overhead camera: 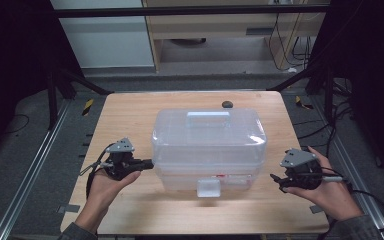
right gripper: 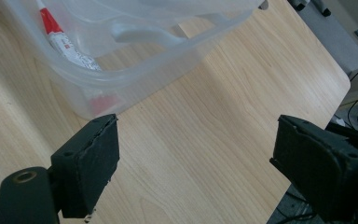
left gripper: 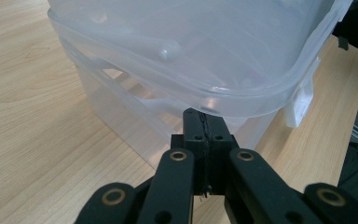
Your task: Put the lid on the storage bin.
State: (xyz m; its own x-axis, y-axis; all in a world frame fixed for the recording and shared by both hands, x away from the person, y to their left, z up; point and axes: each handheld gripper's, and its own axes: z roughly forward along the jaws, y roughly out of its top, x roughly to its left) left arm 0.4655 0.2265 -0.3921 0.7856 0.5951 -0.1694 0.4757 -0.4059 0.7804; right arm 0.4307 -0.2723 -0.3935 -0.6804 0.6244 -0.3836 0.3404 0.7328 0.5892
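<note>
High view: a clear plastic storage box [overhead camera: 209,147] with a domed lid [overhead camera: 209,127] and a moulded top handle [overhead camera: 208,118] sits at the middle of the wooden counter [overhead camera: 130,112], its long axis running left to right across the person's front and a white latch [overhead camera: 209,188] hanging at its near side. Through the wall, the right gripper view shows a red-and-white tube [right gripper: 63,39] lying inside the box.

Nearest to the box is the left gripper [overhead camera: 147,163], its jaws pressed together with nothing between them, the tips just under the lid's rim [left gripper: 242,95] at the box's left end, touching it or very nearly so; which of the two cannot be told. The box lies directly to that gripper's right. The right gripper [overhead camera: 276,180], jaws spread wide and empty, hovers over bare counter off the box's right front corner, clearly apart from it, with the box to its left.

Judging by this, any lift or opening of the lid likely starts from the left end, with the right gripper yet to close in. A small dark object [overhead camera: 227,104] rests near the counter's far edge, behind the box.
</note>
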